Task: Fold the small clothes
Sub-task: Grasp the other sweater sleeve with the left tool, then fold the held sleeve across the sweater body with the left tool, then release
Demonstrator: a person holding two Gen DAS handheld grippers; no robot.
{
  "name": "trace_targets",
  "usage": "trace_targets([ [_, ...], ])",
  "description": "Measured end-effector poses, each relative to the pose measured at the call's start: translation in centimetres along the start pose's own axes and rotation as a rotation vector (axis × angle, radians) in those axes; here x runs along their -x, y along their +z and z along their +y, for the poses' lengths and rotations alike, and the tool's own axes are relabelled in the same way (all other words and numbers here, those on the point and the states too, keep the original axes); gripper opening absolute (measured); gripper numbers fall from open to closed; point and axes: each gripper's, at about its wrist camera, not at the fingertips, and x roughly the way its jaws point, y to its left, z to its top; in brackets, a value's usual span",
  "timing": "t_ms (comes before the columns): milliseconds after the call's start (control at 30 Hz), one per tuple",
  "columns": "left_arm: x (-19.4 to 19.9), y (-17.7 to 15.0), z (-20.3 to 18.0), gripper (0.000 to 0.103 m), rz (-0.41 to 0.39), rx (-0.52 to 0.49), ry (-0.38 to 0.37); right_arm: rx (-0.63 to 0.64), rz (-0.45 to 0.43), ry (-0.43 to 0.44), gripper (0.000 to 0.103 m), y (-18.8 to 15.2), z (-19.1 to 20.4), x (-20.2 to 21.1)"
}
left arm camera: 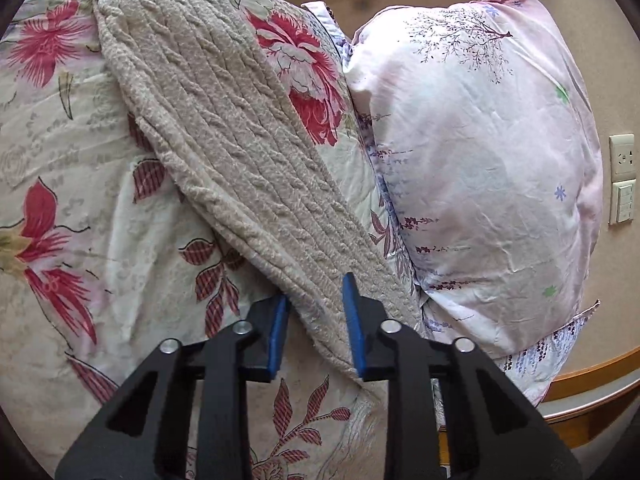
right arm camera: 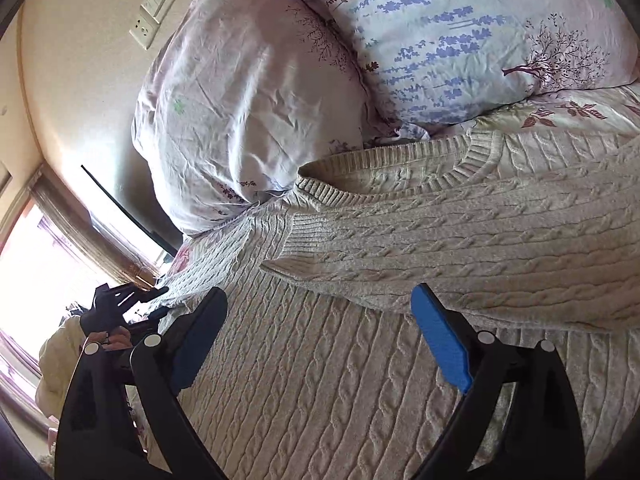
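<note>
Two tongs are at work here. Your left tongs [left arm camera: 316, 320] are pinching the end of one sleeve [left arm camera: 224, 128] of the cream sweater [right arm camera: 360, 380], with the blue pads pressed on the knit from both sides. Your right tongs [right arm camera: 320, 340] are spread wide and hold nothing; they hover just over the sweater's body.

The sweater lies spread out on the bed, on the flowery sheet [left arm camera: 60, 184], with its neck [right arm camera: 400, 176] up by the pillows. The other sleeve [right arm camera: 460, 264] is folded across the chest, just in front of your right tongs.

The sweater looks soft, thick and floppy. It will likely sag and bend when you lift it, and it should not slip much, because the knit is bumpy. It is not going to break. Good places to grab are the cuffs, the hem or a side edge, so you get one layer and not a big bunch.

The pink pillow [left arm camera: 480, 152] and the pillow with purple flowers [right arm camera: 460, 32] sit right beside the sweater's top. They could get in the way if you push the sweater toward them. The wall switches [left arm camera: 622, 178] are well apart.
</note>
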Motion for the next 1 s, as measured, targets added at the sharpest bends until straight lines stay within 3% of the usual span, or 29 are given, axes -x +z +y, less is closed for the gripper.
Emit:
trace_targets([
  [67,-0.1,-0.1,-1.3,0.010,-0.026,-0.045,0.011,-0.003,-0.013,0.011,0.095,0.0,0.0,0.3],
  [167,0.3,-0.8,-5.5,0.010,-0.074,-0.194,0.027,-0.012,-0.029,0.027,0.095,0.1,-0.2,0.7],
  [267,0.5,-2.5,-10.5,0.010,-0.097,-0.358,-0.006,-0.016,-0.042,0.033,0.095,0.2,-0.3,1.0],
  [367,-0.2,-6.3,-15.5,0.010,-0.084,-0.555,-0.062,0.006,-0.072,0.010,0.095,0.3,-0.2,1.6],
  [533,-3.8,-16.4,-20.0,0.010,0.049,-0.895,-0.121,0.029,-0.118,-0.023,0.095,0.5,-0.3,2.5],
  [600,-5.9,-20.5,-20.0,0.011,0.121,-1.011,-0.091,0.021,-0.117,-0.028,0.095,0.6,-0.6,2.5],
  [700,-8.9,-24.4,-18.4,0.015,0.197,-1.144,0.015,0.010,-0.113,-0.036,0.095,0.7,-1.1,2.5],
  [767,-9.5,-25.2,-17.3,0.025,0.227,-1.181,0.062,0.012,-0.111,-0.044,0.095,0.8,-1.2,2.5],
  [800,-9.3,-25.2,-16.8,0.038,0.241,-1.175,0.066,0.017,-0.110,-0.050,0.095,0.8,-1.2,2.4],
  [833,-8.6,-24.9,-16.4,0.051,0.244,-1.160,0.052,0.026,-0.109,-0.060,0.095,0.8,-1.1,2.3],
  [900,-6.4,-23.9,-15.6,0.066,0.213,-1.126,0.017,0.056,-0.109,-0.087,0.095,0.7,-0.7,2.2],
  [933,-5.1,-22.9,-15.1,0.071,0.187,-1.092,0.004,0.066,-0.108,-0.093,0.095,0.6,-0.5,2.0],
  [1000,-2.9,-20.4,-13.9,0.071,0.151,-0.989,-0.009,0.071,-0.093,-0.089,0.095,0.4,-0.3,1.6],
])
